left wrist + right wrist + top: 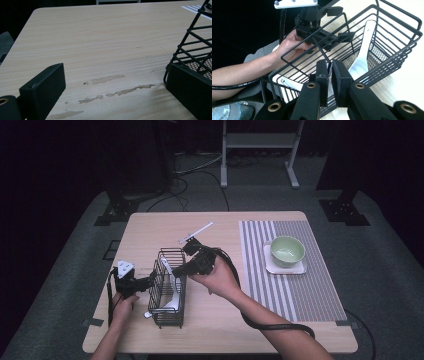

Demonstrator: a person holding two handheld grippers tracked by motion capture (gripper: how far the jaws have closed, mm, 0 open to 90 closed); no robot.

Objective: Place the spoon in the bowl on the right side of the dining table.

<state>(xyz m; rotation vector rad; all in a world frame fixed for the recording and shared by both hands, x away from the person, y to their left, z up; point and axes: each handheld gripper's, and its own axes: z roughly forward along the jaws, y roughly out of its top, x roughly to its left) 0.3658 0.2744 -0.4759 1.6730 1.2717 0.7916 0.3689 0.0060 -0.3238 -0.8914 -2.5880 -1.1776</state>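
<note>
**Basket braced, utensil pinched at the rim**

Your left tool (148, 282) stands spread, one jaw set against the basket (169, 321) at its corner, likely to stop it sliding on the counter (150, 230). Your right tool (330, 65) is pressed nearly together on a thin white utensil (329, 69), held just over the basket's rim; a paddle (364, 50) leans inside.

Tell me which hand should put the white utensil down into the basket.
Right. The right gripper is over the basket, jaws shut on the utensil. The left gripper stands open at the basket's side, holding nothing.
</note>
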